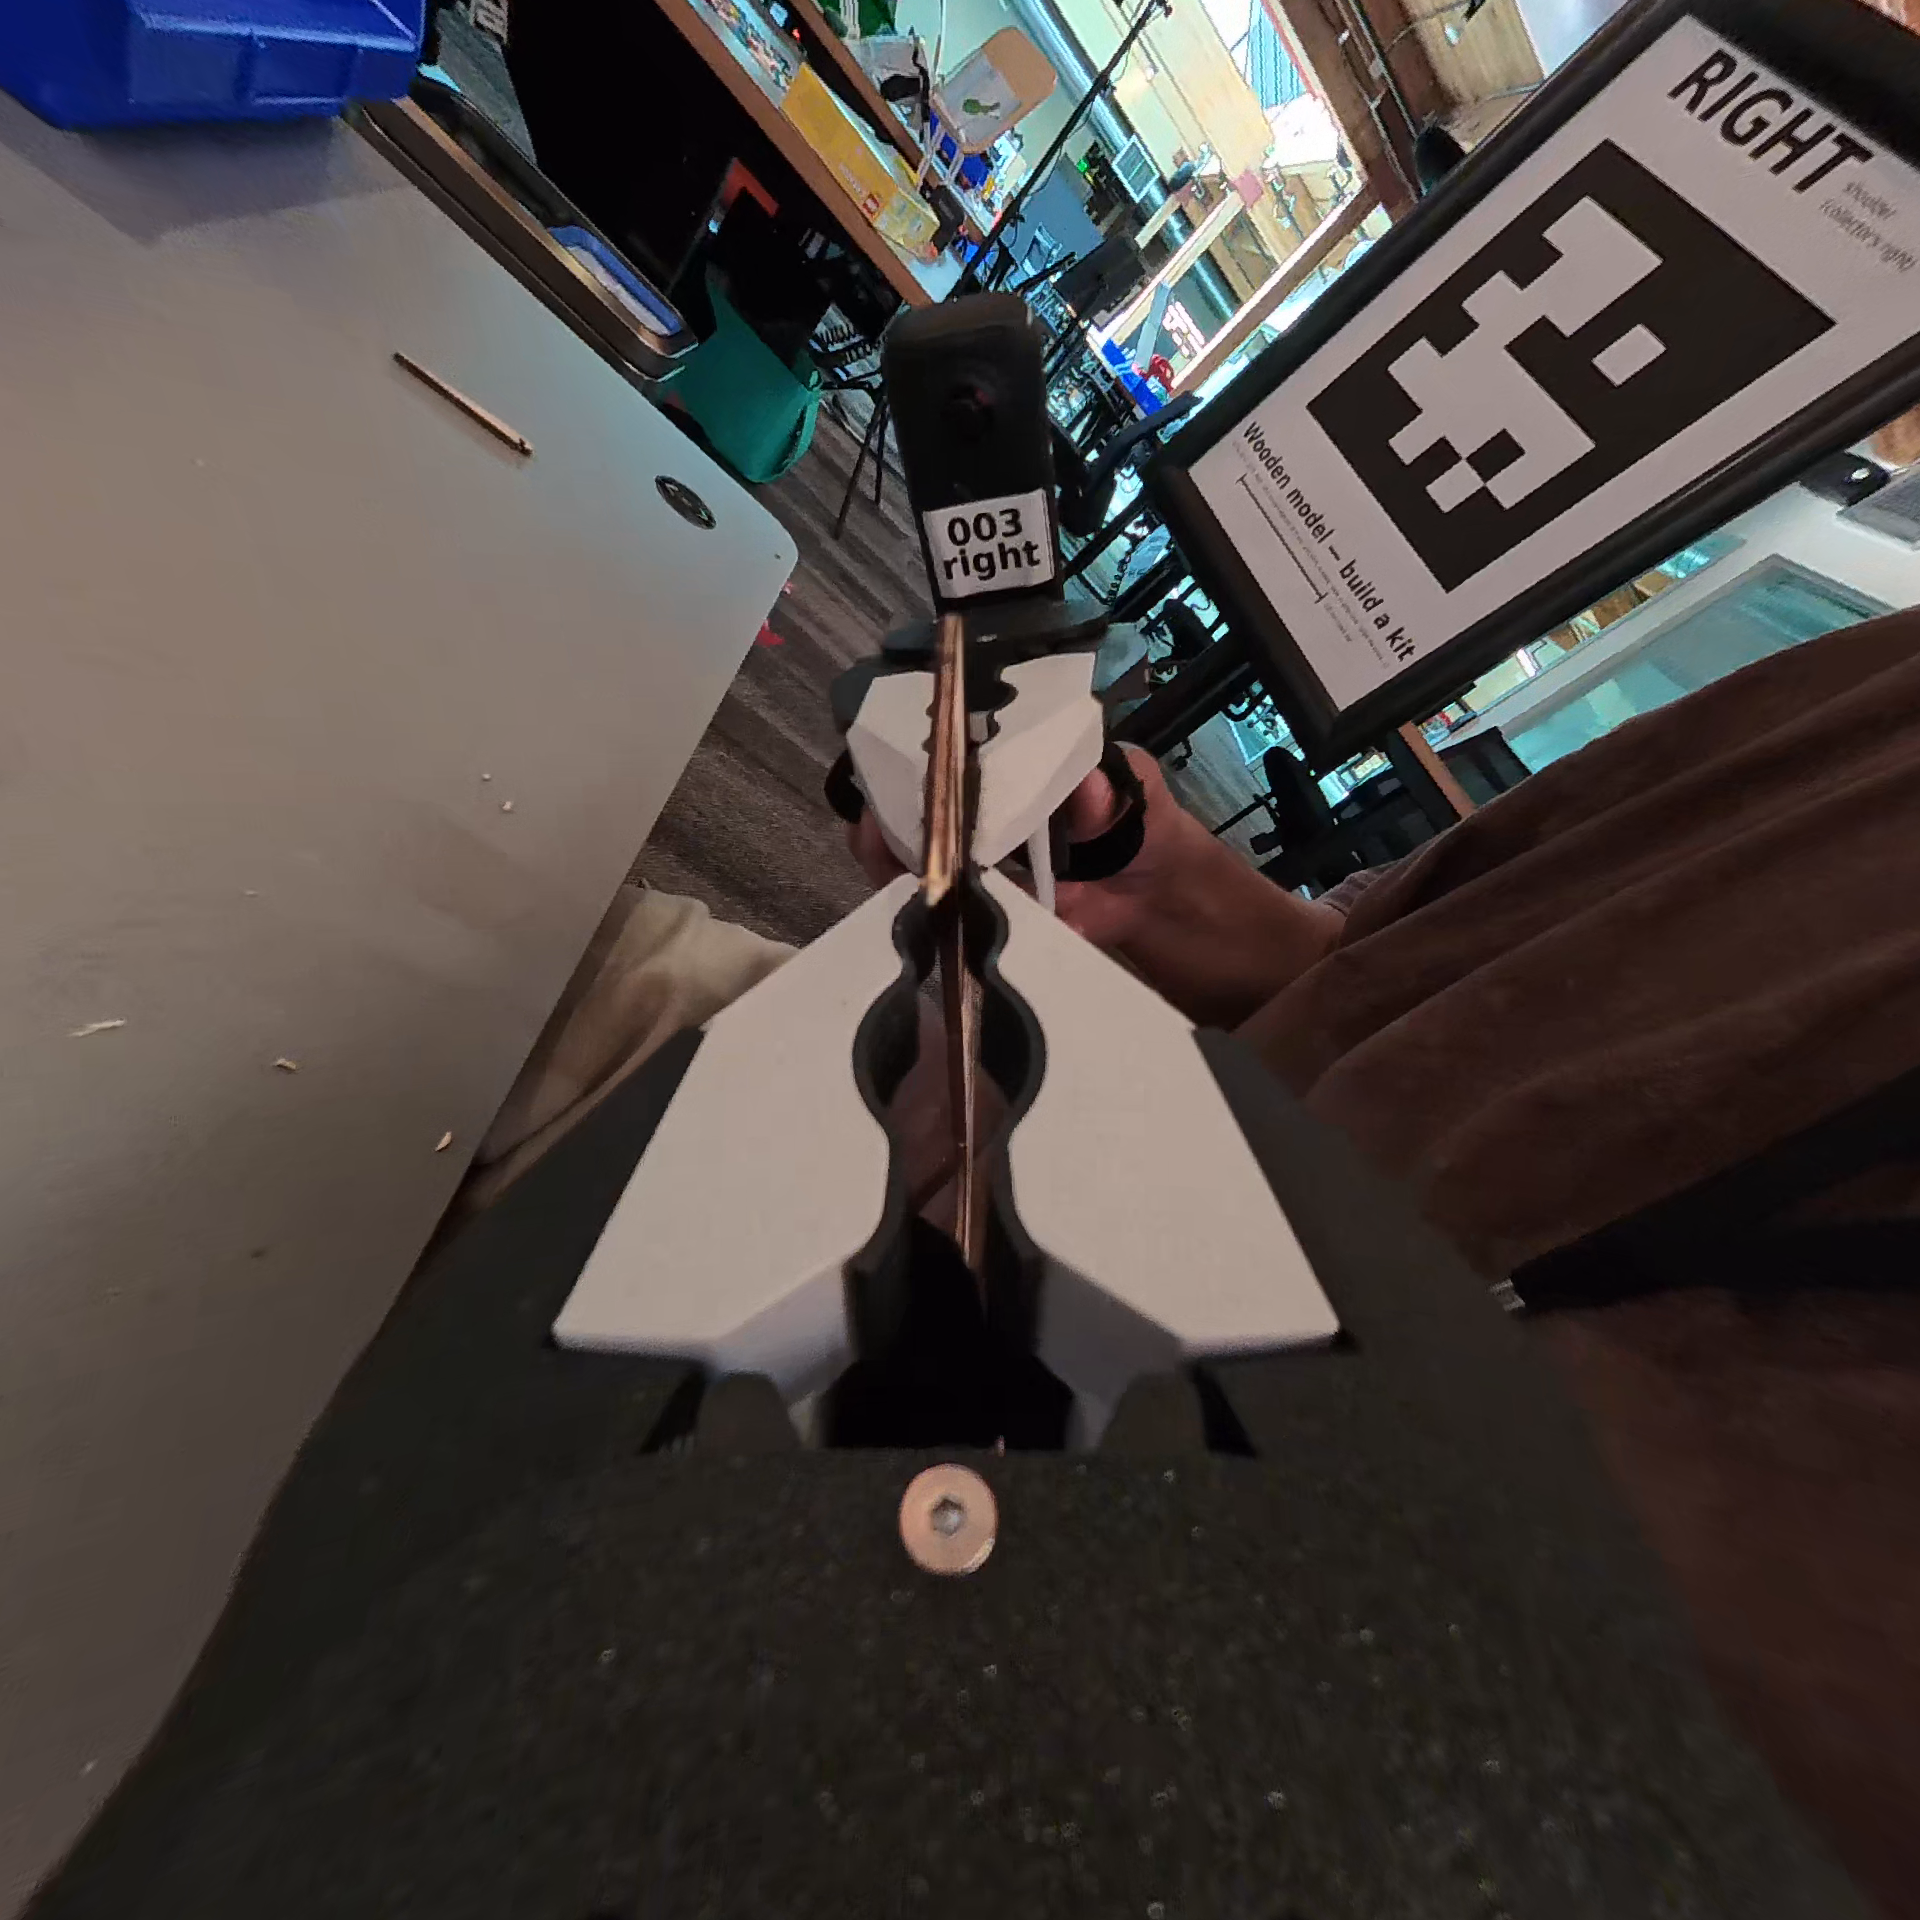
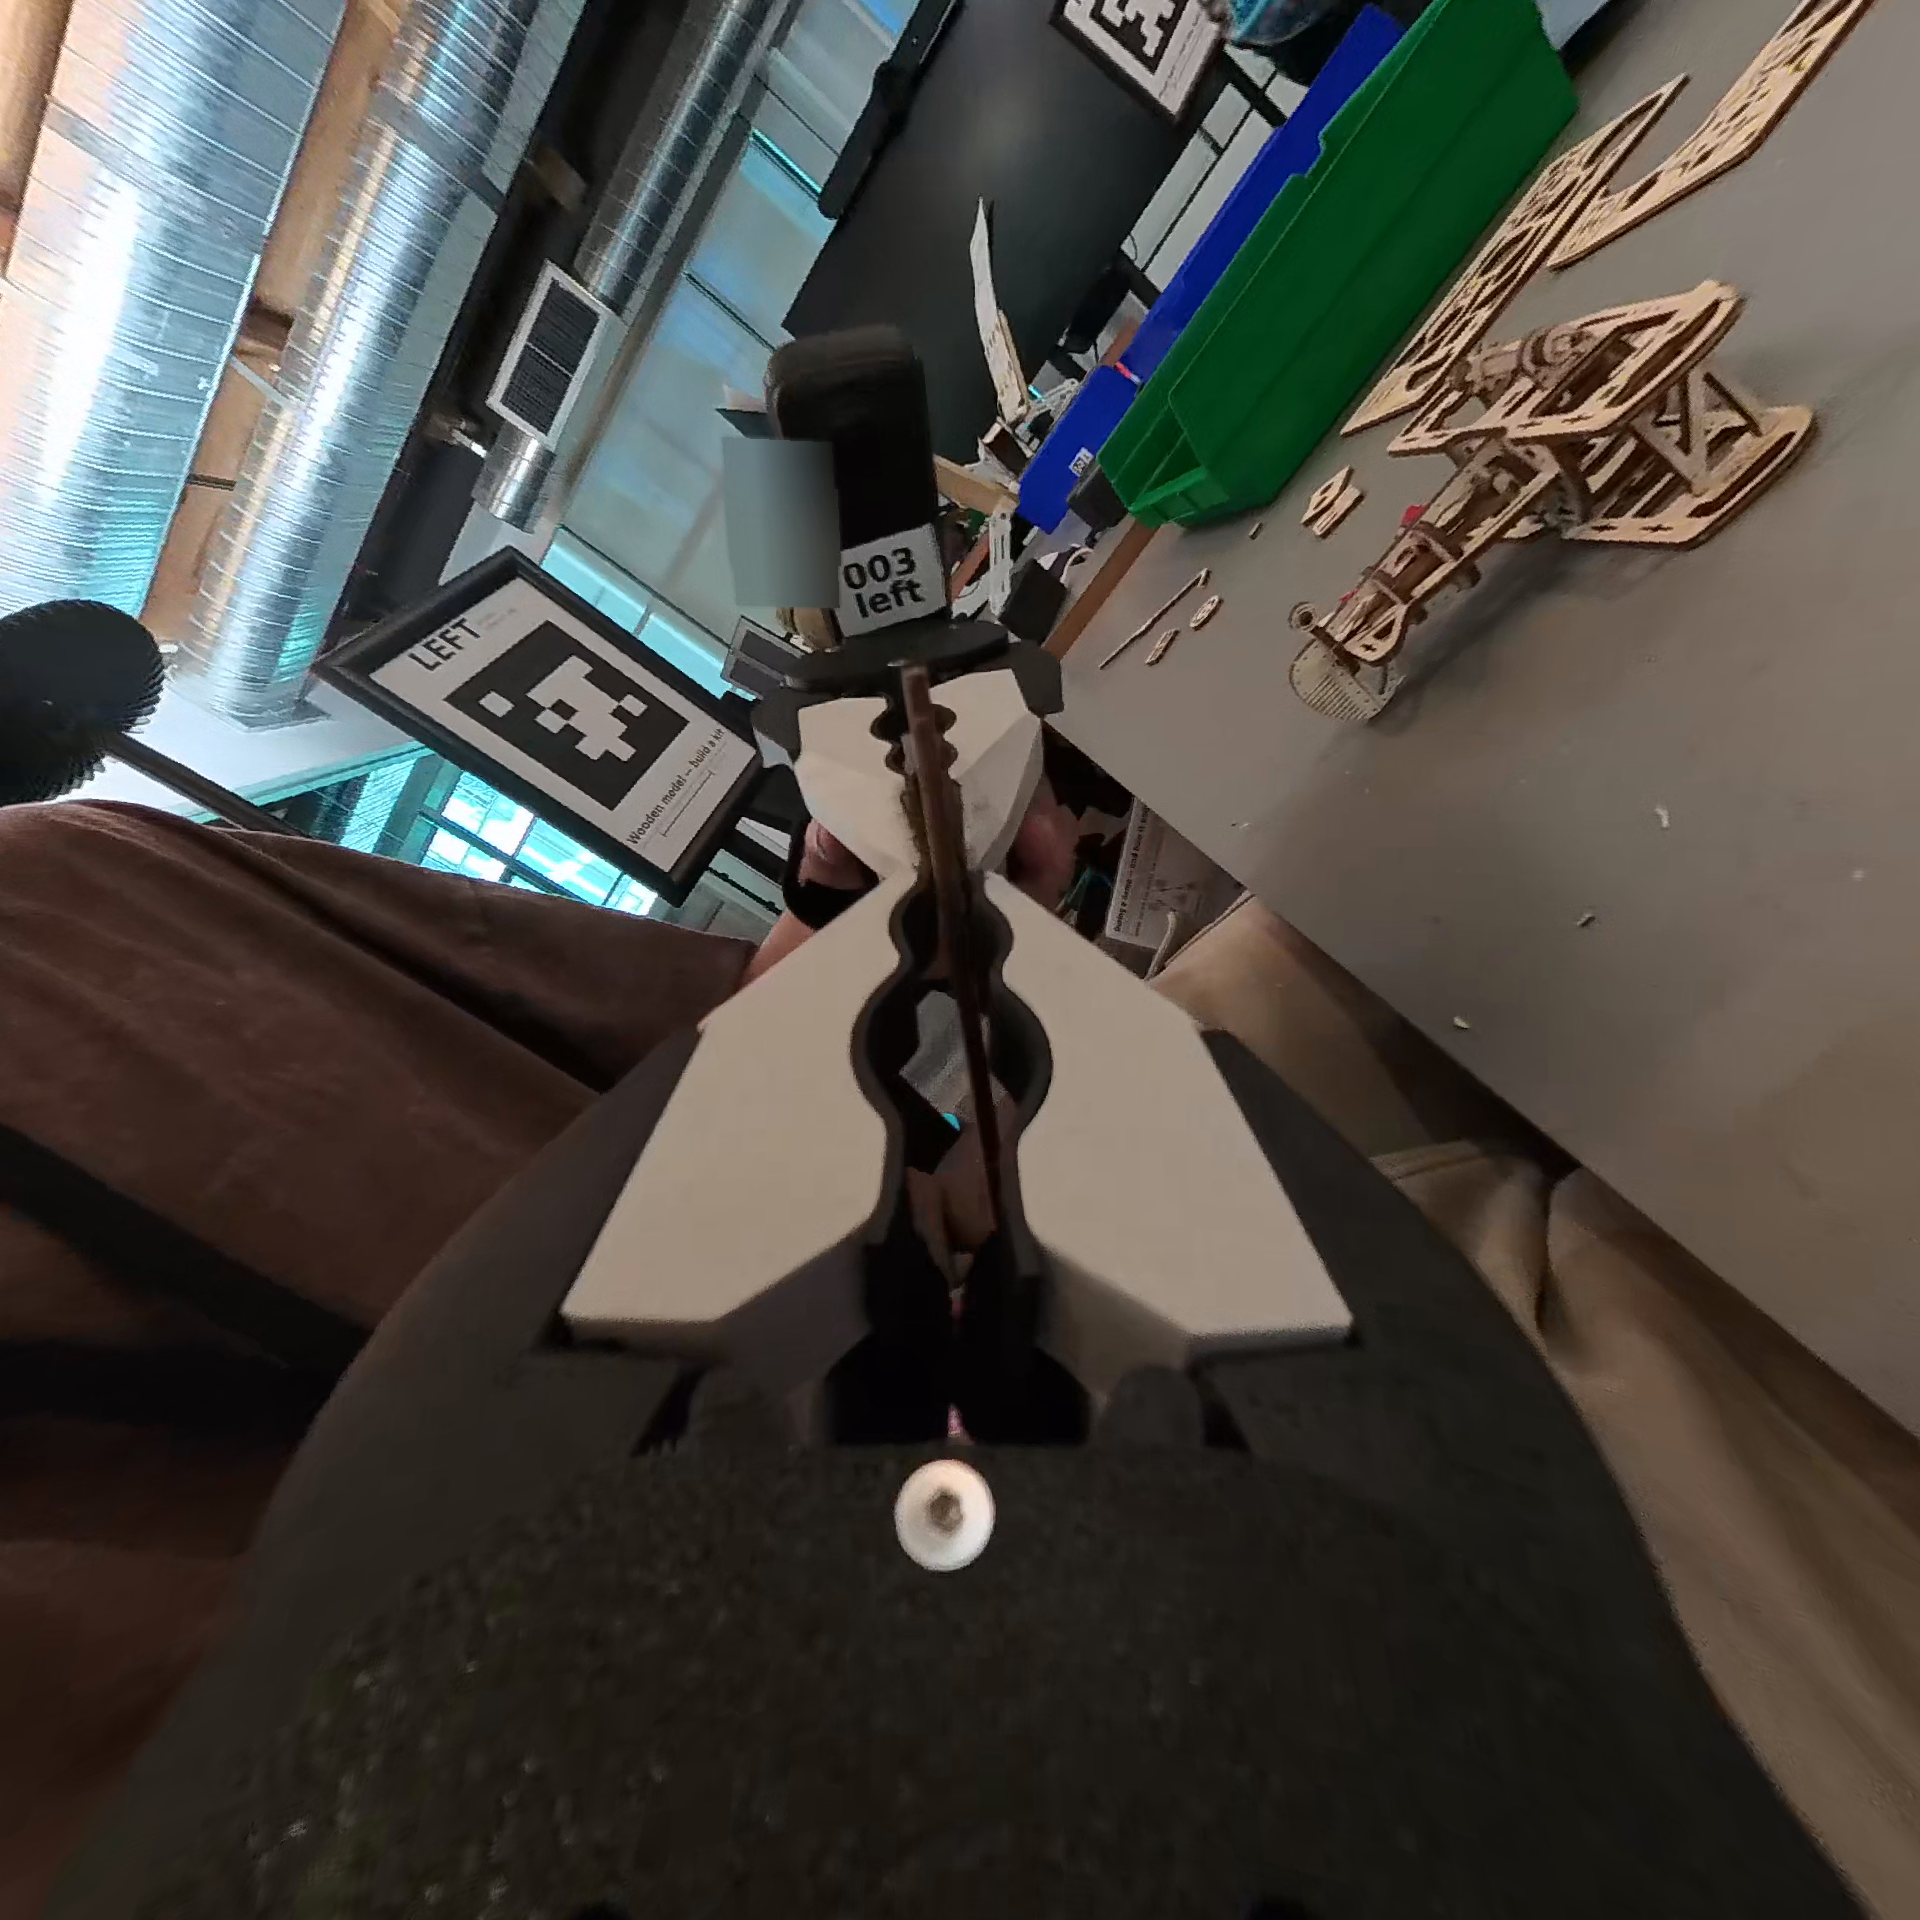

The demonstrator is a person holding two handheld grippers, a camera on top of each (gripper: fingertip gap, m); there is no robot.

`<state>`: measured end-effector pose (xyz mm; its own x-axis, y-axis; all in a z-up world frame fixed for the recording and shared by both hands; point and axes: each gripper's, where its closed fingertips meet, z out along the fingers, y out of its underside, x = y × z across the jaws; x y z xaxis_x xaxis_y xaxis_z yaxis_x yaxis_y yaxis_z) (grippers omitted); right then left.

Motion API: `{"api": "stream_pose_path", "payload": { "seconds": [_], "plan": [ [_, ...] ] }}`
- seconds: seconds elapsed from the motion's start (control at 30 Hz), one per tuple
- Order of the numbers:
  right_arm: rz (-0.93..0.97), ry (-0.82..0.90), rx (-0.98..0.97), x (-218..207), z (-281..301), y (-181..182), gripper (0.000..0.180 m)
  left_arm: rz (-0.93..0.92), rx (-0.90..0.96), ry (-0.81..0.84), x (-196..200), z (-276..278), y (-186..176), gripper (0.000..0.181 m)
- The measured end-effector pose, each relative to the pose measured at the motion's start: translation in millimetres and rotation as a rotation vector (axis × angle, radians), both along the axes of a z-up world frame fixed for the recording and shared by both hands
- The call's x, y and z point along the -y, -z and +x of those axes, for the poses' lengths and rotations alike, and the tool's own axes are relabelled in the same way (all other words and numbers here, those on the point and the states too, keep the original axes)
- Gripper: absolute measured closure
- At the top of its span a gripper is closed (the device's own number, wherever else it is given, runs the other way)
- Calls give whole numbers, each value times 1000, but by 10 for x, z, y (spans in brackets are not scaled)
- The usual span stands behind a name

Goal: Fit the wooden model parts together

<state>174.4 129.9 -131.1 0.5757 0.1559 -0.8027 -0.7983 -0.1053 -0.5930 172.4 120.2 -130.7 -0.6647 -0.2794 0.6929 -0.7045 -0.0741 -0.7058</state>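
A thin wooden part [image 1: 943, 769] shows edge-on, running straight between the two grippers, which face each other tip to tip off the table's edge. My left gripper [image 1: 951, 899] is shut on its near end. My right gripper [image 1: 966, 769] is shut on its far end. In the right wrist view the same thin part [image 2: 971, 997] runs from my right gripper [image 2: 940, 888] into the left gripper [image 2: 920, 790] beyond. I cannot tell whether it is one piece or two pieces meeting at the tips. A hand holds each gripper.
A grey table [image 2: 1558, 831] carries a part-built wooden plane model [image 2: 1538, 488], cut-out wooden sheets [image 2: 1621, 177], small loose parts [image 2: 1330, 499], a green bin [image 2: 1340, 260] and a blue bin [image 2: 1247, 260]. A thin stick [image 1: 462, 405] lies on the table [image 1: 260, 727]. Framed marker signs [image 1: 1558, 364] stand behind. The tips of both grippers are at nearly the same place.
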Motion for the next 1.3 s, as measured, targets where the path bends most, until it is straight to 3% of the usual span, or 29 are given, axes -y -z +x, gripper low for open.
{"api": "stream_pose_path", "payload": {
  "seconds": [0.43, 0.6, 1.3],
  "plan": [
    [18, 62, -12, 37, 124, -19, 173, -107, -74, -43, -80, 86, -57, 179],
    [-50, 95, 46, 13, 144, 55, 172, -213, -185, -112, -167, 201, -55, 179],
    [-27, 133, -47, 2, 202, 75, 176, -135, -176, -131, 9, 178, 71, 179]
  ]
}}
